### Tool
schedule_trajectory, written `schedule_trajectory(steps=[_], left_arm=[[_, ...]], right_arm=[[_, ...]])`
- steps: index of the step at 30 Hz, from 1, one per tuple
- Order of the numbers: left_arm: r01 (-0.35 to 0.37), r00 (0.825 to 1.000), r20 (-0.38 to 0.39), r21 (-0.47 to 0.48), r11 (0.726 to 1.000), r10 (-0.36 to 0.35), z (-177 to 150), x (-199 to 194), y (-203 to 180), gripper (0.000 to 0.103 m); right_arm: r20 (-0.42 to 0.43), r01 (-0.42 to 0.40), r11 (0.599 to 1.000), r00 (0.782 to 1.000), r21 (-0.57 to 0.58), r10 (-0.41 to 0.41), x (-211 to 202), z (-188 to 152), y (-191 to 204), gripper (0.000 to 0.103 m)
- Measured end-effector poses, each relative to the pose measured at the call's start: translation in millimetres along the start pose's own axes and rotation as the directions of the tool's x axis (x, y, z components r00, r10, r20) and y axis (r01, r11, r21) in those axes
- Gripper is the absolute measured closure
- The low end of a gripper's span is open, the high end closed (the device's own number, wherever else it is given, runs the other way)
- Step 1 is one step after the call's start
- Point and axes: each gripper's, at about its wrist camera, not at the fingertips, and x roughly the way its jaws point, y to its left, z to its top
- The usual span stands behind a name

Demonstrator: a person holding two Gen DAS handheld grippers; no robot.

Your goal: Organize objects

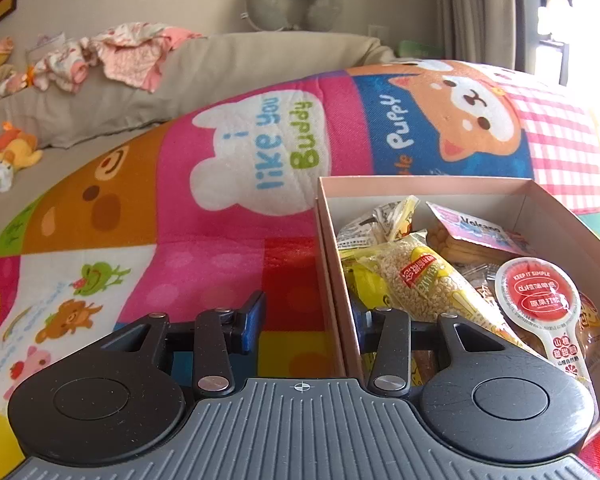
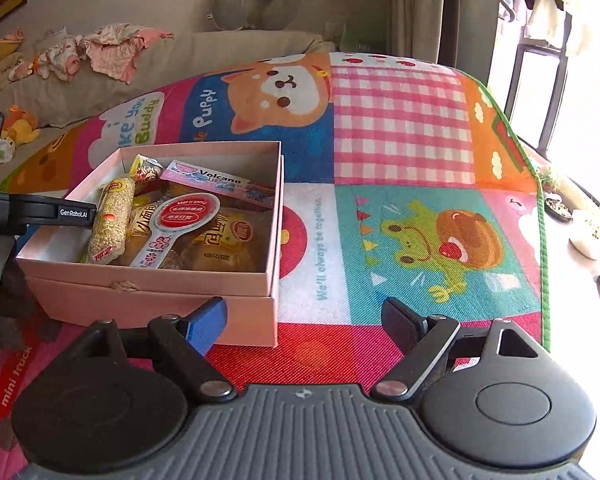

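A pink cardboard box [image 1: 332, 248] sits on a colourful play mat [image 1: 228, 248] and holds several snack packets: a yellow rice-puff stick [image 1: 424, 280], a red round-headed sachet [image 1: 540, 296] and a pink Volcano pack [image 1: 476, 228]. My left gripper [image 1: 308, 320] straddles the box's left wall, jaws apart, one finger [image 1: 252, 316] outside and the other inside the box. In the right wrist view the box [image 2: 152, 304] is at the left, with the left gripper's body [image 2: 40, 210] at its left wall. My right gripper [image 2: 304, 324] is open and empty over the mat [image 2: 400, 200], beside the box's near right corner.
A beige sofa [image 1: 180, 80] with crumpled pink clothes [image 1: 112, 56] and a grey neck pillow [image 1: 294, 0] lies behind the mat. Plush toys [image 1: 8, 152] lie at the left. The mat's right edge [image 2: 540, 200] borders a bright window side with small pots [image 2: 588, 232].
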Motion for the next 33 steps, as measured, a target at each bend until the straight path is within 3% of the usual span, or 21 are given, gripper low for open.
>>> schedule_trajectory(steps=[2,5,11,15,19,23,33], left_arm=[[0.004,1.000,-0.008,-0.018,1.000,-0.004,0,-7,2,0.057],[-0.013,0.997,0.080,0.024,1.000,0.012,-5,-38,-4,0.057],[-0.024,0.981,0.195,0.029,0.999,0.018,-42,-133,-8,0.058],[0.061,0.993,0.102,-0.001,0.998,-0.060,-83,-176,-14,0.058],[0.110,0.993,0.041,0.032,0.993,-0.111,-119,-186,-33,0.058],[0.117,0.993,-0.033,0.037,0.992,-0.116,-135,-173,-46,0.054],[0.069,0.997,-0.020,0.038,0.997,-0.068,-139,-172,-56,0.052]], right_arm=[[0.005,0.010,1.000,1.000,0.002,-0.010,-1,-6,-5,0.014],[-0.025,-0.019,1.000,1.000,0.016,0.019,-6,-20,-12,0.000],[-0.084,-0.110,0.993,0.990,0.032,0.112,-40,-58,-15,0.000],[-0.142,-0.172,0.984,0.974,0.046,0.177,-55,-81,-7,0.000],[-0.133,-0.135,0.991,0.982,0.000,0.133,-62,-92,7,0.000],[-0.108,-0.086,0.996,0.990,0.010,0.087,-59,-93,13,0.000],[-0.042,-0.060,0.998,0.997,0.020,0.061,-59,-100,20,0.000]])
